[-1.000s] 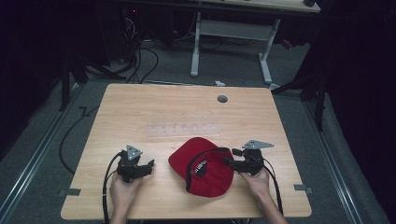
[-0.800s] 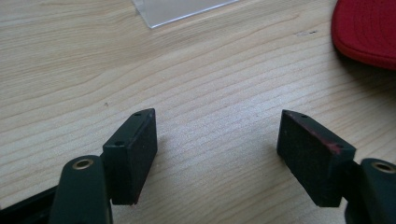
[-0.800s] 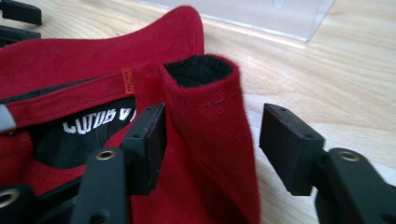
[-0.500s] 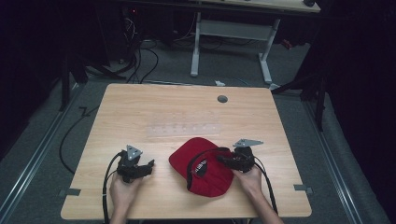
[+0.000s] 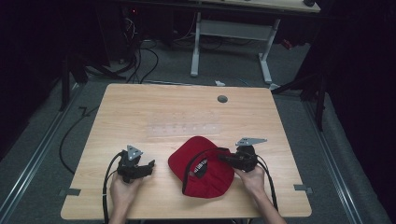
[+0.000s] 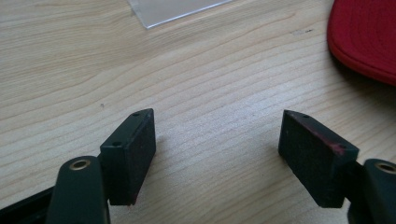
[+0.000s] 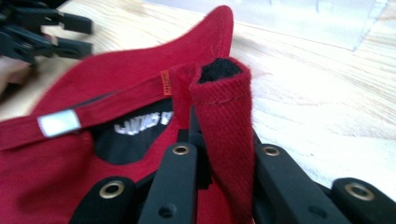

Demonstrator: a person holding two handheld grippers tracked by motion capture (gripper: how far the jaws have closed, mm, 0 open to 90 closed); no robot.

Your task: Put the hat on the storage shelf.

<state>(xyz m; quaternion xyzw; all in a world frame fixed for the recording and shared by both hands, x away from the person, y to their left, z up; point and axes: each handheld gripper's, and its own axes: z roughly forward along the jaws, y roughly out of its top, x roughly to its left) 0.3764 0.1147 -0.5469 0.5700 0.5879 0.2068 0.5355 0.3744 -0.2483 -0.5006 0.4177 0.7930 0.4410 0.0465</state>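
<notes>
Up close, right gripper (image 7: pixel 219 154) pinching cap (image 7: pixel 116 79) rim.

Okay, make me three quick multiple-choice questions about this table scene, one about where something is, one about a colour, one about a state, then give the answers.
1. Where does the cap lie?
A. between the two grippers
B. at the table's far edge
C. on the floor

2. What colour is the cap?
A. blue
B. red
C. white

3. How is the right gripper?
A. open above the table
B. open beside the cap
C. shut on the cap's edge

Answers: 1 A, the high view shows the left gripper on its other side. 2 B, red fabric throughout. 3 C, a red fold stands pinched between its jaws.
</notes>
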